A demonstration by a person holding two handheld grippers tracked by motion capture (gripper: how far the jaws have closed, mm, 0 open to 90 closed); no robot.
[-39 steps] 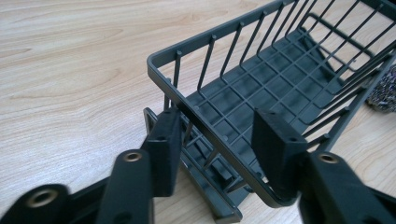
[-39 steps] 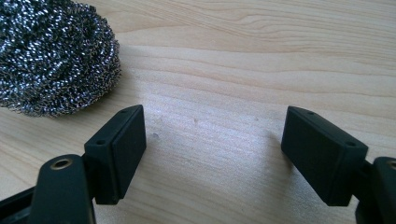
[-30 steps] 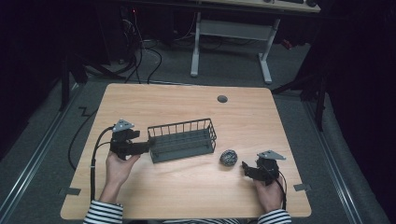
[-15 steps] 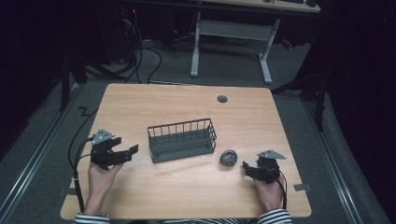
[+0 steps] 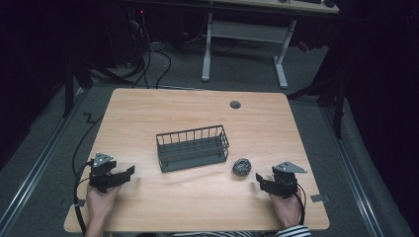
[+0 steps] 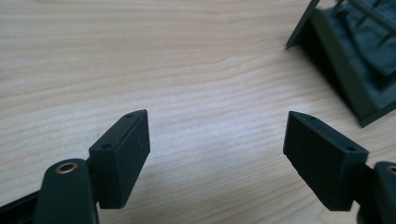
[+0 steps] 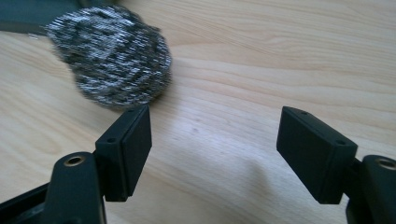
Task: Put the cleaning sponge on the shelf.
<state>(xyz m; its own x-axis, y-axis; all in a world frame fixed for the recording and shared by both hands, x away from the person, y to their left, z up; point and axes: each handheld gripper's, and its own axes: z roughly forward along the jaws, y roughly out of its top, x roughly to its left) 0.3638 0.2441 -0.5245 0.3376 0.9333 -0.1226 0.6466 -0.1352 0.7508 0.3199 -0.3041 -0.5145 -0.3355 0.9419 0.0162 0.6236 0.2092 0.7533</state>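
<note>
A dark wire basket (image 5: 170,149) stands in the middle of the wooden table (image 5: 197,113); its corner shows at the upper right of the left gripper view (image 6: 345,60). A round steel-wool scourer (image 5: 241,166) lies right of the basket. My left gripper (image 5: 128,172) rests low near the front left, open over bare wood (image 6: 217,140); its jaws have just narrowed slightly. My right gripper (image 5: 258,178) sits at the front right, pointing at the scourer (image 7: 112,60), which lies just beyond its left pad. Its jaws have just been closing with nothing between them (image 7: 215,135).
A dark cable grommet (image 5: 235,104) sits near the table's far edge. Beyond the table stand a white desk frame (image 5: 242,34) and loose cables on the floor (image 5: 148,59). A cable trails off the table's left edge (image 5: 81,148).
My left hand has drawn away from the basket's left end, moving left, down and toward the front edge. The right hand has stayed put, its jaws narrower than before.
</note>
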